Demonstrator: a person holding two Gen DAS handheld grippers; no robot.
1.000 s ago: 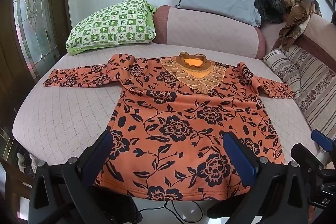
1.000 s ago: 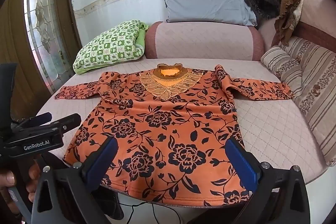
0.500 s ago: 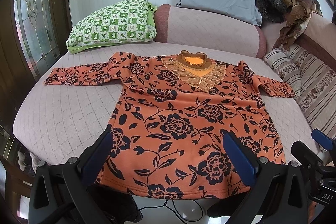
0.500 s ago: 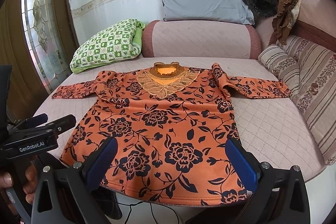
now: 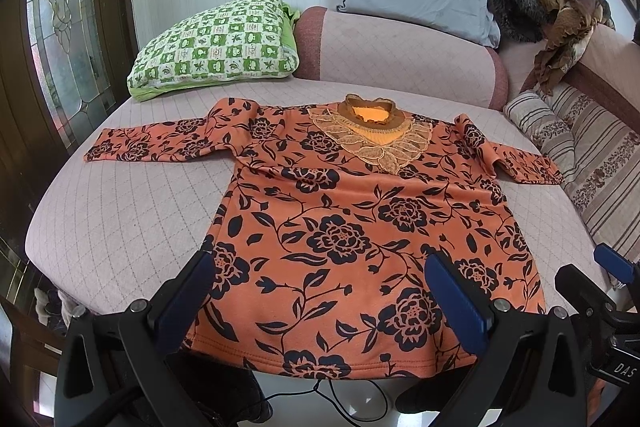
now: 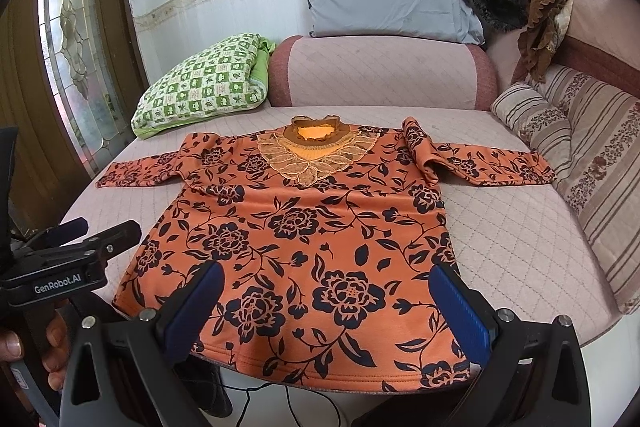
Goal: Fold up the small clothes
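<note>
Since nothing's gripped yet, hem layers could get pinched unevenly and the fold skewed | left wrist: orange floral top [image 5: 344,227] is spread flat on the pink couch seat [image 5: 120,227], hem just beyond the wide-open, empty left gripper [image 5: 320,291] | right wrist: right gripper [image 6: 326,301] is likewise spread wide, empty, over the hem; right sleeve [image 6: 480,163] already looks rumpled.

Slight creep toward the top

Both views edged forward and a little lower over the hem of the top [image 5: 360,227]; in the right view, left gripper [image 6: 92,239] shifted slightly down and left. Nothing grasped yet.
</note>
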